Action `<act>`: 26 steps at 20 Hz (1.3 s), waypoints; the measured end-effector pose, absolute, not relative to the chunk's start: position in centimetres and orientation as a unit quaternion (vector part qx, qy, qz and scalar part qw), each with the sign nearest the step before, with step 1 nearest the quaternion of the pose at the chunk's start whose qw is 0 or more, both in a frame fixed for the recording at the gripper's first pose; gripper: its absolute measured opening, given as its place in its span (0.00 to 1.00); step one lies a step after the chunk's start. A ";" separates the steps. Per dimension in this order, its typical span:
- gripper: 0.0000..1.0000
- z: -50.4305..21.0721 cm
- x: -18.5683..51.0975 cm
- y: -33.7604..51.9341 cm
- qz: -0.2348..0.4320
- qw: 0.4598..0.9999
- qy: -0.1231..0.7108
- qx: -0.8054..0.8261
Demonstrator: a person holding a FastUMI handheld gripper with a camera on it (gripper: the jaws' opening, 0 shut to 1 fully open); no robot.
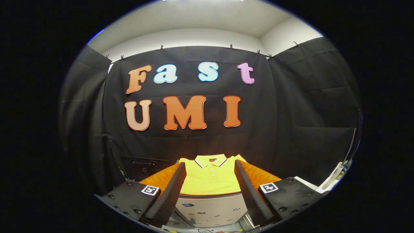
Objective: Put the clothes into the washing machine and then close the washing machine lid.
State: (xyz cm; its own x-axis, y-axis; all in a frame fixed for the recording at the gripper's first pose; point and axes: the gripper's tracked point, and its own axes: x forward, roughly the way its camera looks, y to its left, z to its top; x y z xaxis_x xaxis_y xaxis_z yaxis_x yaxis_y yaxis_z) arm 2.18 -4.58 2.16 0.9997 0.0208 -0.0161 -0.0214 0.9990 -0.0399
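Observation:
A yellow polo shirt lies folded flat on an orange surface, collar away from me, just ahead of my fingers. My gripper is open; its two fingers stand wide apart on either side of the shirt without touching it. Below the shirt, between the fingers, a light grey machine panel with small marks on it faces me. At the far right a raised white lid or door edge with a dark rim stands upright.
Black cloth walls close the booth behind and on both sides. A dark box-like object sits low at the back left of the orange surface. A white ledge shows beside my right finger.

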 end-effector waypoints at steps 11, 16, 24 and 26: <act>0.97 3.8 3.3 -5.3 -0.011 1.000 -0.007 -0.013; 0.96 2.8 5.8 -4.7 -0.015 0.999 0.010 -0.043; 0.97 -4.4 20.4 -5.4 0.022 0.993 0.109 -0.038; 0.97 -6.5 24.0 -5.5 0.033 0.990 0.131 -0.039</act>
State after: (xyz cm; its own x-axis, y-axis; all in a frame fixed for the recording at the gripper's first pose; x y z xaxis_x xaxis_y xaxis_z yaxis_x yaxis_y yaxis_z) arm 23.98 -5.49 -6.47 0.9633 0.0548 -0.2627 -0.0754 0.9948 -0.0691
